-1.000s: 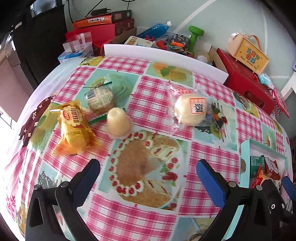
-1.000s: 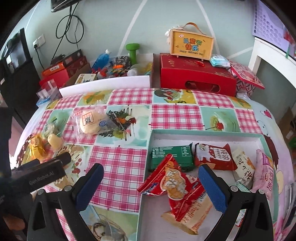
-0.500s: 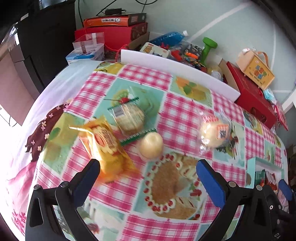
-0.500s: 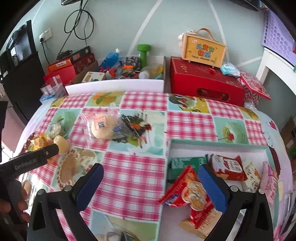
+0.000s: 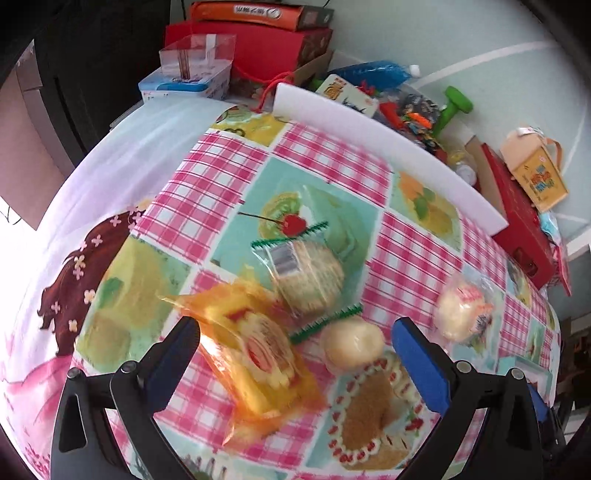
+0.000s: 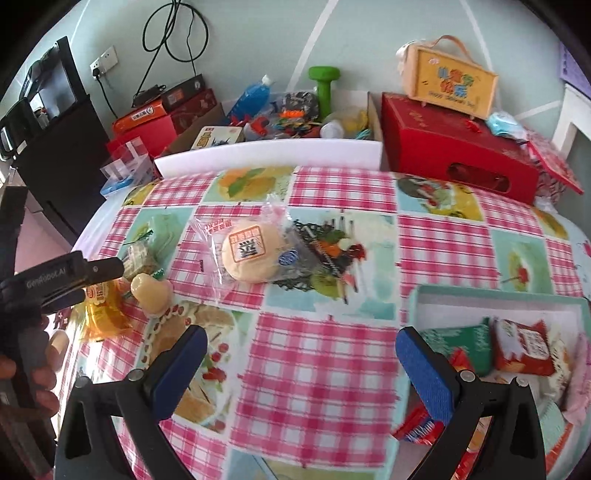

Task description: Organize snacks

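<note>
The left gripper (image 6: 92, 275) body reads "GenRobot.AI" in white letters

Beyond the table (image 6: 325, 354), clutter against the wall: green dumbbell (image 6: 325, 86) upright; blue bottle (image 6: 253, 96) lying; red box (image 6: 454, 147) carrying a yellow handled case (image 6: 448, 79); black cables (image 6: 173, 33) hanging.

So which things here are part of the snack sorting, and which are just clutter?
Job: yellow packet, jelly cup, wrapped cake, bun, tray of packets, left gripper, right gripper.

Clutter: red box, dumbbell, yellow case, blue bottle.
</note>
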{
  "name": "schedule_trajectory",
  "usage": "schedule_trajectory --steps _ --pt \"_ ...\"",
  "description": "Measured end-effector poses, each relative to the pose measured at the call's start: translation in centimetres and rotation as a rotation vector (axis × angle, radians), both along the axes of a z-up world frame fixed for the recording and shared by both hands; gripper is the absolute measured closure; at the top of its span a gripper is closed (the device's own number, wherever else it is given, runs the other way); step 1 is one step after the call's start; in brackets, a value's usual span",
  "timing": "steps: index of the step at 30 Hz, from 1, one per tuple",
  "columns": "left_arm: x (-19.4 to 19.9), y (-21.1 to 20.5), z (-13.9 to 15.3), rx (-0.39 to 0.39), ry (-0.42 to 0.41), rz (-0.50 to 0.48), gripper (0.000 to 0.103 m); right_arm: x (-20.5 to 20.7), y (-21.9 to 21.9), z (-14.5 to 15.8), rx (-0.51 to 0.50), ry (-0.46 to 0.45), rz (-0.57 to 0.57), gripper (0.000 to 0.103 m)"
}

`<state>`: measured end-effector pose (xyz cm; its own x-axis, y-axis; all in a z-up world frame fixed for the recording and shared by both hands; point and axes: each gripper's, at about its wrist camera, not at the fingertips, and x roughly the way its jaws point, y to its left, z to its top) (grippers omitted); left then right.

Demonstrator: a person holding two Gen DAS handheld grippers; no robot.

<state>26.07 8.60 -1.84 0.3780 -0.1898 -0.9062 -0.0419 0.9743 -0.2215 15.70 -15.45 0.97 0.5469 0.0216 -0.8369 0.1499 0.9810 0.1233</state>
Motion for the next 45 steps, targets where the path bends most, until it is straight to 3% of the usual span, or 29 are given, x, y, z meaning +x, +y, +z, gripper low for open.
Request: schedule_trajectory --steps 7,21,28,32,38,40,42,45 --pt "1.0 0.0 -0.6 0.034 0.016 -0.015 0.000 3.7 0.4 -0.9 0.037 0.002 0.026 0.000" --pt "4.7 -3.0 -1.6 0.147 0.026 -0.099 0.000 9.9 1.9 -3.8 -0.023 0.059 0.103 0.000" --pt "4.0 -4.3 -2.1 0.090 0.037 -0.148 0.001 9.6 1.3 -3.8 0.003 0.043 0.089 0.003" --pt "3.1 -3.4 -1.2 0.045 0.018 -0.142 0.001 9.4 1.1 -3.7 0.018 0.038 0.093 0.020" --pt "1.7 -1.9 -0.1 0.019 -0.016 -0.120 0.002 8.7 0.7 -3.6 0.047 0.036 0.087 0.033" --pt "1.3 -1.4 -0.1 0.014 -0.023 -0.105 0.005 8.4 0.5 -3.6 0.046 0.036 0.077 0.034" --pt "1.0 -0.8 -0.3 0.010 -0.021 -0.090 0.022 7.9 0.3 -3.6 0.053 0.037 0.064 0.034" --pt "0.4 -0.2 -0.8 -0.012 -0.013 -0.073 0.025 7.1 0.0 -3.7 0.059 0.039 0.046 0.035"
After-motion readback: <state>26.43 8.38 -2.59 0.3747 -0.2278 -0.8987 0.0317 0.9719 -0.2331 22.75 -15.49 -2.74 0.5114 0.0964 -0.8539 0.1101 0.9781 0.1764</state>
